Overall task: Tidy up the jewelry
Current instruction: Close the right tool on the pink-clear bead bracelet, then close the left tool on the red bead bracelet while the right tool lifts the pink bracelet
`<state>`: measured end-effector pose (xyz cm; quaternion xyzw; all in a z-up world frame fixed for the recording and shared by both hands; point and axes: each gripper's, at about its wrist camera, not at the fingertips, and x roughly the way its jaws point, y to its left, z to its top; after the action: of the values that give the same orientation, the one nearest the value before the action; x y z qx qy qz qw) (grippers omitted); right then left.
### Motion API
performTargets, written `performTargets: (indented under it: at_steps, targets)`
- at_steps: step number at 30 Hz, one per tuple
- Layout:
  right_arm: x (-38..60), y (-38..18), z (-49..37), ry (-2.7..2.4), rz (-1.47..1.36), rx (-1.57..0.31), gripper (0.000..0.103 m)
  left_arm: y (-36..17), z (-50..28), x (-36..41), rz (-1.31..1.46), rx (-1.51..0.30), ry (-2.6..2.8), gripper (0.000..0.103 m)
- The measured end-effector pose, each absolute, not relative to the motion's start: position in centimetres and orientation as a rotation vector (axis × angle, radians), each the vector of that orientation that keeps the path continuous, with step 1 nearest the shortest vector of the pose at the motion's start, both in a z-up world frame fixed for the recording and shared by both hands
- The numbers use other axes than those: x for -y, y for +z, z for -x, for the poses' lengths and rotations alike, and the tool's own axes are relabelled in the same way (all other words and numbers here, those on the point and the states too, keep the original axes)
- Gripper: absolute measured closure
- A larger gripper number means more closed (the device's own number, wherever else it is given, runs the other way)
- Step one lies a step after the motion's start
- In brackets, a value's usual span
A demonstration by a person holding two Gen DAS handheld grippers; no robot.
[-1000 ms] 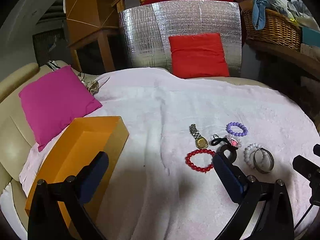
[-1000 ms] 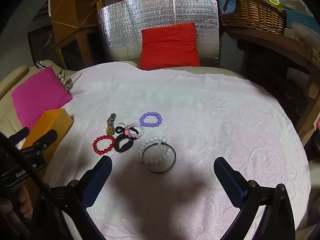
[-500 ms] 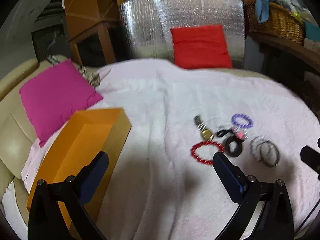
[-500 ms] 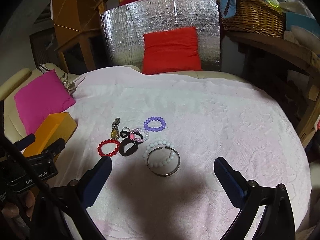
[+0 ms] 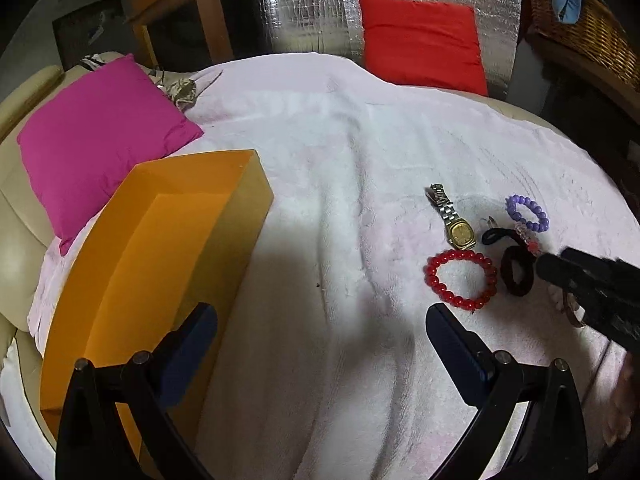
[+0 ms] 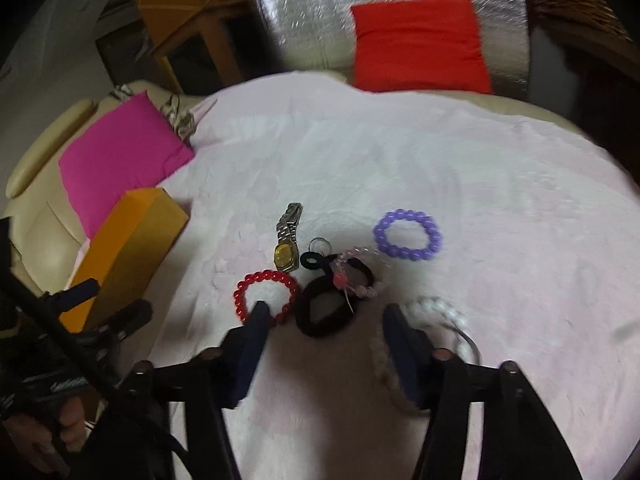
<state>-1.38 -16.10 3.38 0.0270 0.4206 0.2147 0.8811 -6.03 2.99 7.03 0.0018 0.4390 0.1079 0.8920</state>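
Note:
Jewelry lies in a cluster on the pale pink towel (image 5: 340,152): a gold-faced watch (image 5: 454,220), a red bead bracelet (image 5: 460,278), a purple bead bracelet (image 5: 526,213), a dark hair tie (image 5: 518,270). In the right wrist view I see the same watch (image 6: 287,240), red bracelet (image 6: 266,294), purple bracelet (image 6: 408,234), dark hair tie (image 6: 326,308), a pink bead bracelet (image 6: 358,272) and a white bead bracelet (image 6: 438,310). My right gripper (image 6: 324,320) is open, low over the dark hair tie. My left gripper (image 5: 320,324) is open and empty beside the open orange box (image 5: 160,248).
A magenta cushion (image 5: 96,140) lies behind the orange box at the left. A red cushion (image 5: 420,40) leans on a silver foil panel (image 5: 312,0) at the back. A wicker basket (image 5: 588,36) stands at the far right. The right gripper's body (image 5: 592,288) enters the left view.
My right gripper has moved forward and down to the jewelry cluster, and its jaws have narrowed. My left gripper has tilted down and shifted a little; the jewelry has not moved.

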Motion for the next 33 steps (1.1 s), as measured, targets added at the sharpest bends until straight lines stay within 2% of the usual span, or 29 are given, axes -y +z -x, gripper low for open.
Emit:
performTargets:
  at_steps: [2, 4, 5, 6, 7, 13, 20, 28, 29, 30, 32, 33]
  targets:
    - [15.6, 2.7, 0.3, 0.447, -0.058, -0.885, 0.051, 7.1, 5.8, -3.1, -0.003, -0.912, 0.218, 0.0]
    - [15.3, 1.9, -1.0, 0.44, -0.071, -0.913, 0.067, 7.1, 5.7, -3.1, -0.001, -0.913, 0.205, 0.0]
    - [15.2, 1.7, -1.4, 0.432, -0.075, -0.918, 0.071, 7.1, 5.5, -3.0, -0.005, -0.914, 0.2, 0.0]
    - [15.2, 1.6, -1.7, 0.428, -0.075, -0.917, 0.083, 7.0, 5.3, -2.9, -0.011, -0.916, 0.196, 0.0]
    - [15.4, 1.7, -2.0, 0.432, -0.089, -0.921, 0.09, 7.0, 5.2, -2.8, -0.015, -0.916, 0.191, 0.0]
    - [18.4, 3.1, -1.5, 0.365, -0.155, -0.884, 0.093, 6.9, 4.9, -1.9, -0.024, -0.911, 0.156, 0.0]
    - [26.1, 4.3, -1.1, 0.295, -0.369, -0.892, 0.093, 5.9, 4.2, 0.3, -0.02, -0.938, 0.065, 0.0]
    - [30.4, 3.4, -1.4, 0.332, -0.55, -0.923, 0.093, 4.2, 1.5, 2.8, 0.015, -0.958, -0.029, 0.0]
    - [30.2, 3.3, -1.2, 0.336, -0.553, -0.923, 0.093, 4.0, 1.1, 2.8, 0.025, -0.963, -0.045, 0.005]
    - [30.2, 3.3, -1.2, 0.342, -0.56, -0.923, 0.093, 3.6, 0.8, 2.9, 0.038, -0.971, -0.061, 0.017]
    - [30.2, 3.3, -1.2, 0.35, -0.567, -0.924, 0.093, 2.7, 0.2, 2.9, 0.058, -1.004, -0.094, 0.034]
    - [30.0, 3.3, -1.1, 0.353, -0.565, -0.923, 0.093, 2.3, -0.1, 2.7, 0.075, -1.018, -0.1, 0.035]
